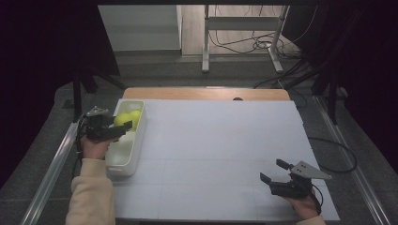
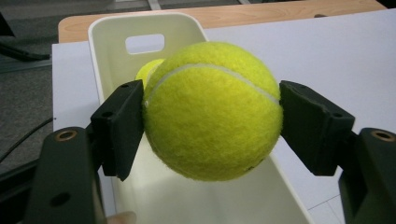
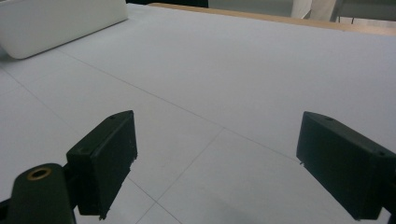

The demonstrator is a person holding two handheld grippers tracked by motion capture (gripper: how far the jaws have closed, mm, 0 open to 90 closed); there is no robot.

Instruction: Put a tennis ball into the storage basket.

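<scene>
My left gripper (image 2: 211,116) is shut on a yellow-green tennis ball (image 2: 212,109), both pads pressed against its sides, just above a long white bin (image 2: 105,42). A second tennis ball (image 2: 148,71) lies in the bin's far end, partly hidden behind the held one. From above, the left gripper (image 1: 118,125) holds its ball (image 1: 123,119) over the bin (image 1: 136,150) at the table's left edge, next to the other ball (image 1: 136,114). My right gripper (image 1: 273,170) rests open near the front right of the white table top (image 1: 211,140); its jaws (image 3: 215,158) have nothing between them.
The white bin (image 3: 56,23) lies far off at the upper left of the right gripper view. A wooden table edge (image 1: 206,93) runs along the back. Beyond it, metal table legs (image 1: 205,42) and cables (image 1: 253,44) stand on the floor. A metal rail (image 1: 51,168) runs along the left.
</scene>
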